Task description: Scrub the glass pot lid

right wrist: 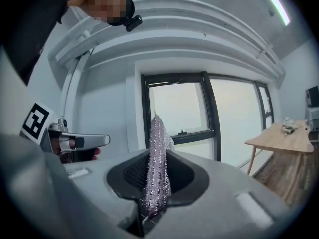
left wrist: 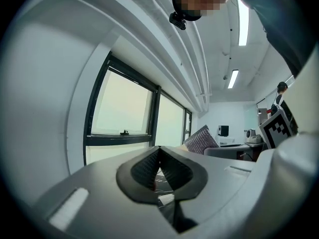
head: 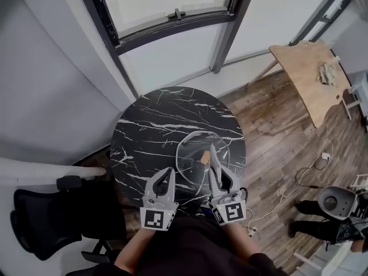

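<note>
Glass pot lid (head: 190,151) lies flat on round black marble table (head: 149,125), wooden knob (head: 204,157) up. R gripper (head: 212,151) jaws pinching a silvery mesh scrub cloth (right wrist: 157,153), tip over lid just by knob; contact w/ glass can't tell. L gripper (head: 170,172) jaws pressed together, nothing btwn, just beside lid's near-left rim. Wooden desk (head: 313,76) well apart, far right
</note>
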### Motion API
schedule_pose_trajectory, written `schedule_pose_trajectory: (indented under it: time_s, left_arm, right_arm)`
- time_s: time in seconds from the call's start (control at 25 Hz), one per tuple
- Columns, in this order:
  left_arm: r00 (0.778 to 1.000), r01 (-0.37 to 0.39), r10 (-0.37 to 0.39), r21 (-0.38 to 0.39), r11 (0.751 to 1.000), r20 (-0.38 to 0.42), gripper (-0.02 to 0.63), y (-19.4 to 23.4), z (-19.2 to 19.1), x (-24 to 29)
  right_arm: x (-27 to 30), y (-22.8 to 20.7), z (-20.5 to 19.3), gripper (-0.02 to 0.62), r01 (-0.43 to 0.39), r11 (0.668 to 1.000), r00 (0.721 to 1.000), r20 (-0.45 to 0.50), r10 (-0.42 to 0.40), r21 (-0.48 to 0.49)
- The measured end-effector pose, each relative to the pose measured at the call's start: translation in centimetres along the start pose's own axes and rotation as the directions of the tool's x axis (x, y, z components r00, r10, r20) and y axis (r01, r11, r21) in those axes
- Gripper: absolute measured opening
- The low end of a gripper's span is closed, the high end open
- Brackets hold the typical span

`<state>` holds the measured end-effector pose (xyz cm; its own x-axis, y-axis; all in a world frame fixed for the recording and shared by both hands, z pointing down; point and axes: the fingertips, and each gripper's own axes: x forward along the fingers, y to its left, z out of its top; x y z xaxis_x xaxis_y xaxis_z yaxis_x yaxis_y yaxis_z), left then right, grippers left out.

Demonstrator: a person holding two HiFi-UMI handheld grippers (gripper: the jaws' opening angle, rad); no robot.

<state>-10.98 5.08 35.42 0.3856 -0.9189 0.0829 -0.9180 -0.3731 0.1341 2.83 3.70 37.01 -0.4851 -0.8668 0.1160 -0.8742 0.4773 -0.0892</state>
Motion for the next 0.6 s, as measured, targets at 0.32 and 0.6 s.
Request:
schedule_pose_trajectory:
  time_s: [0.32,0.6]
  left_arm:
    - [1.0,-0.001,0.0,0.018,1.0,0.015,0.003,0.6,0.8,0.1]
    - [0.999,-0.006,0.006,0.003,1.0,0.04,0.003,0.9,1.5,0.2]
  right_arm:
    - [-0.4,-0.8,-0.5,0.077,0.025,1.0,0.999,-0.032,-0.025,-0.011]
    - [-0.3,-0.1,-0.7,0.074,-0.01,1.0,0.999,-0.034,0.01,-0.015]
